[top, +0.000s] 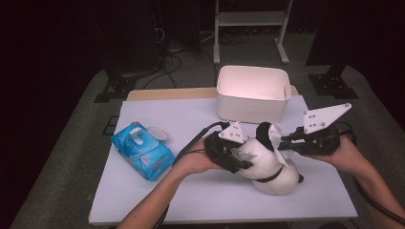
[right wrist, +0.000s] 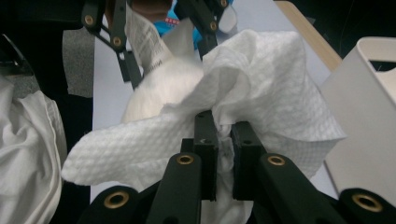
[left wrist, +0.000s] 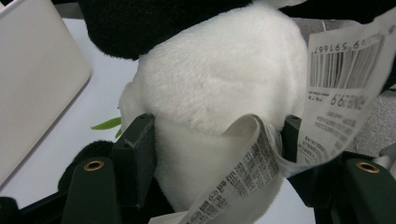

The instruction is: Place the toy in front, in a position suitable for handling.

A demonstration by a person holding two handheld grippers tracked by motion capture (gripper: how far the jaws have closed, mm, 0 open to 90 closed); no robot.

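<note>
Between the left claw point(left wrist: 212, 135) jaws sits the plush panda point(left wrist: 219, 84), squeezed at its soft white belly so it stays put just off the counter point(top: 200, 191). The right claw point(right wrist: 223, 135), nearly shut, pinches a crinkly dimpled wipe point(right wrist: 261, 79) bunched against the panda's fuzz, looks like for wiping. A papery barcode tag point(left wrist: 336, 88) flops beside the left claw.

A white bin point(top: 253, 93) stands at 12 o'clock on the counter point(top: 200, 191). A blue wipes pack point(top: 142, 150) lies at 9 o'clock, its white lid point(top: 156, 133) flipped open.
</note>
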